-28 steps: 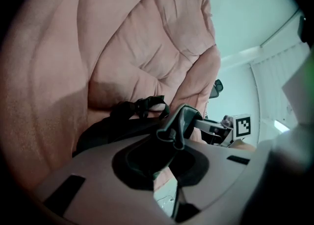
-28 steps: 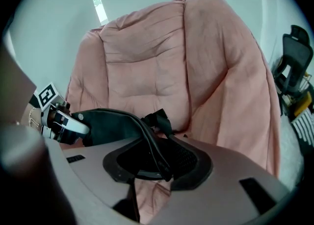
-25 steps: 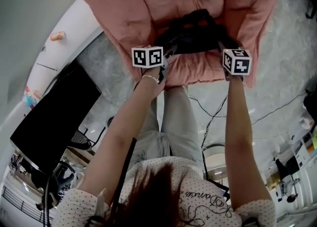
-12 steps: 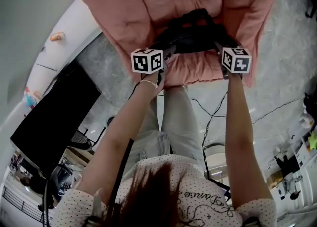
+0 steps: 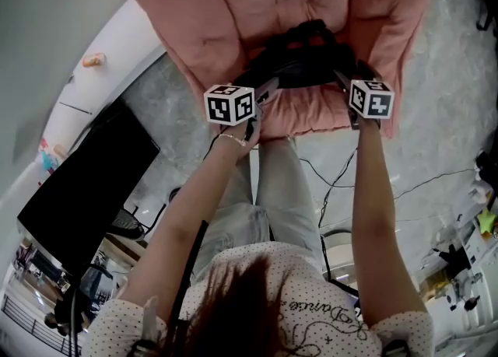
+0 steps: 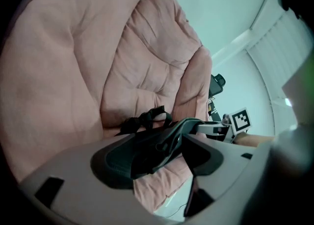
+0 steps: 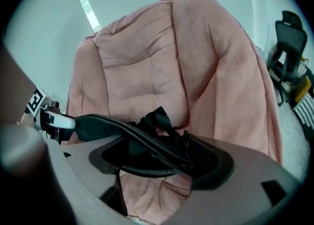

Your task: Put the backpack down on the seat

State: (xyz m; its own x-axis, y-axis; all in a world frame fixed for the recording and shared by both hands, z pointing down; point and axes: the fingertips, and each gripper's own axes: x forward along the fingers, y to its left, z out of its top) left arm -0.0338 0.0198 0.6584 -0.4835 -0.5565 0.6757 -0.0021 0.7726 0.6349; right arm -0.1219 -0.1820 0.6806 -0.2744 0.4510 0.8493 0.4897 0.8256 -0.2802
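You find one line of cursive print on the front of the dotted shirt, towards its right edge. The letters are too small and looped to read reliably.

Your pink quilted padded seat runs off the head view's top edge; the small orange object at left is unidentifiable.

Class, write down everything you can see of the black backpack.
The backpack is black, soft fabric with mesh padding and webbing straps, lying slumped on the pink padded seat. Its shoulder straps run out between the fingers of the left gripper and right gripper, whose jaws have just been opening and stand apart.
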